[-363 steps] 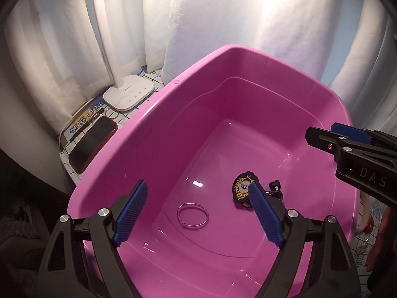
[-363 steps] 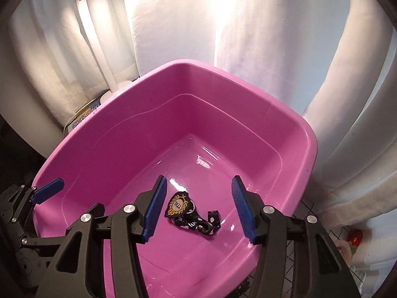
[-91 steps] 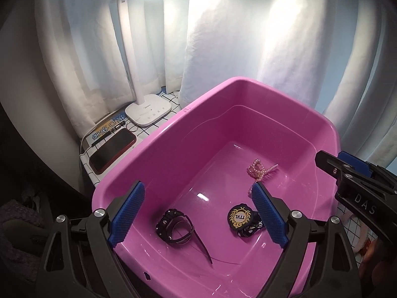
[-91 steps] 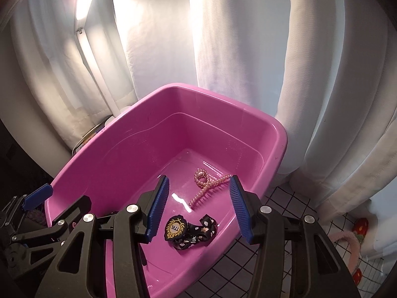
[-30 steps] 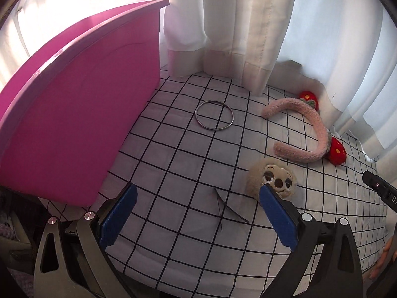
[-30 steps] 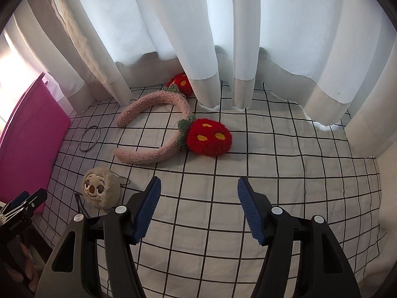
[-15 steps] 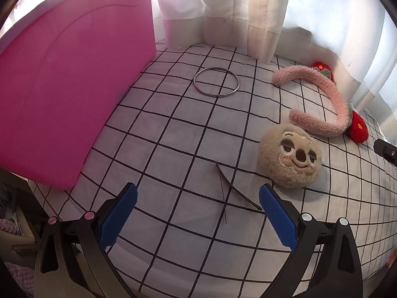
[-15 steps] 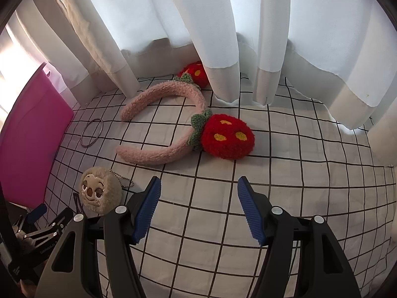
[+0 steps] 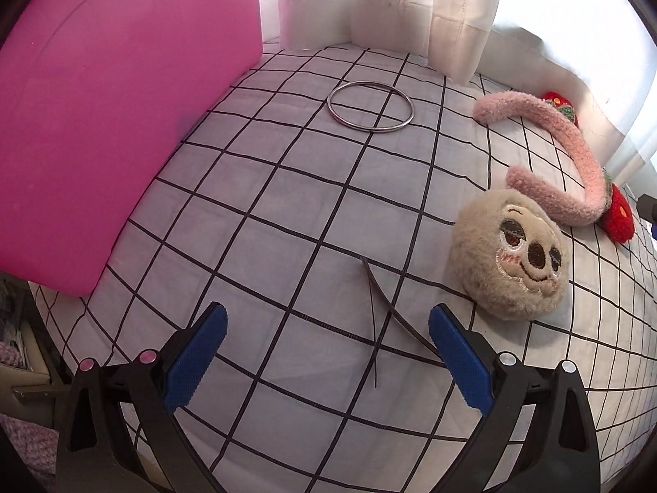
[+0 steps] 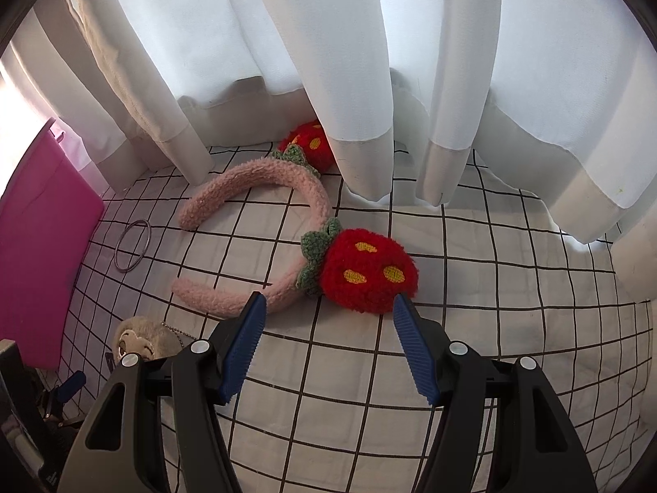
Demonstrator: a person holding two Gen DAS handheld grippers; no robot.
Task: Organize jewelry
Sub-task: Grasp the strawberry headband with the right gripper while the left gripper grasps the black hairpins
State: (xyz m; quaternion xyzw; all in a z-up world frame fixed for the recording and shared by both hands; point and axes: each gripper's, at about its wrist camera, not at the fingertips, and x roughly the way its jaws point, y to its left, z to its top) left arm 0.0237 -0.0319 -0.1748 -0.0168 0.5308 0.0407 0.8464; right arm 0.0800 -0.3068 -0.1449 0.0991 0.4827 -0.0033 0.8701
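My left gripper (image 9: 328,351) is open and empty, low over a thin dark hair clip (image 9: 380,306) lying on the checked cloth between its jaws. A beige plush face charm (image 9: 511,254) lies just right of it, and a silver bangle (image 9: 370,107) lies farther back. My right gripper (image 10: 328,343) is open and empty, close over a pink fuzzy headband (image 10: 263,189) with red strawberry pom-poms (image 10: 367,275). The headband (image 9: 575,164) also shows in the left wrist view. The bangle (image 10: 132,245) and charm (image 10: 141,339) show at the left of the right wrist view.
A pink plastic tub (image 9: 111,94) stands at the left, on the cloth's edge; its side (image 10: 37,246) shows in the right wrist view too. White curtains (image 10: 369,61) hang along the back and touch the cloth. The cloth's front-left edge drops off.
Both grippers have moved forward and lower. The left has closed in on the hair clip, the right on the strawberry headband. Both stay open.
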